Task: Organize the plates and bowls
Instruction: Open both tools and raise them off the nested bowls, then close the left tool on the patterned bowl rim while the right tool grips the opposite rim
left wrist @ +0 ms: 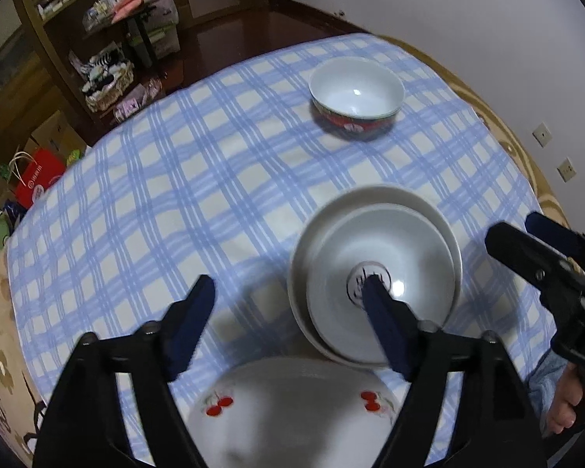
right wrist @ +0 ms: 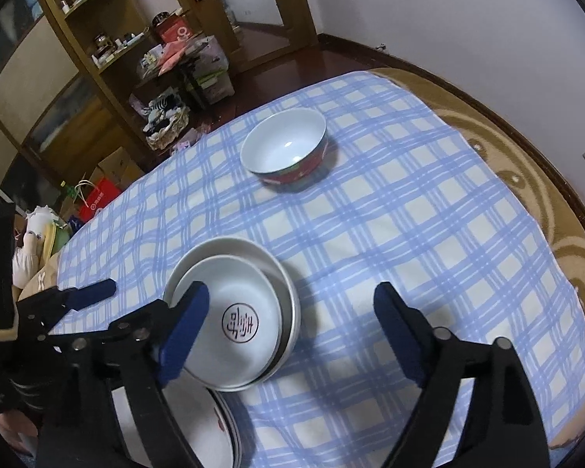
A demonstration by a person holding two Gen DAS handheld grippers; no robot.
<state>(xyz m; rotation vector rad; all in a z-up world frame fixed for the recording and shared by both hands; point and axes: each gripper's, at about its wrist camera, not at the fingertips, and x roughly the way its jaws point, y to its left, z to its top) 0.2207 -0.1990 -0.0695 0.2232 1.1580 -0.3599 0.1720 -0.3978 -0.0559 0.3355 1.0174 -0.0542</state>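
Observation:
Two nested white dishes point(left wrist: 390, 241) point(right wrist: 234, 312) sit on the blue-checked tablecloth point(left wrist: 175, 195); the inner one has a round emblem at its centre. A stack of white plates with cherry prints point(left wrist: 292, 409) point(right wrist: 199, 429) lies just in front of them. A red bowl with a white inside point(left wrist: 357, 97) point(right wrist: 288, 148) stands farther back. My left gripper point(left wrist: 288, 280) is open above the dishes' left edge, gripping nothing. My right gripper point(right wrist: 292, 288) point(left wrist: 514, 230) is open over their right edge, also gripping nothing.
A beige patterned cloth point(right wrist: 526, 179) shows along the round table's right edge, close to the white wall. Wooden shelves point(right wrist: 97, 58), boxes and a red bag point(left wrist: 39, 179) crowd the floor on the far left. A hand point(left wrist: 565, 409) holds the right gripper's handle.

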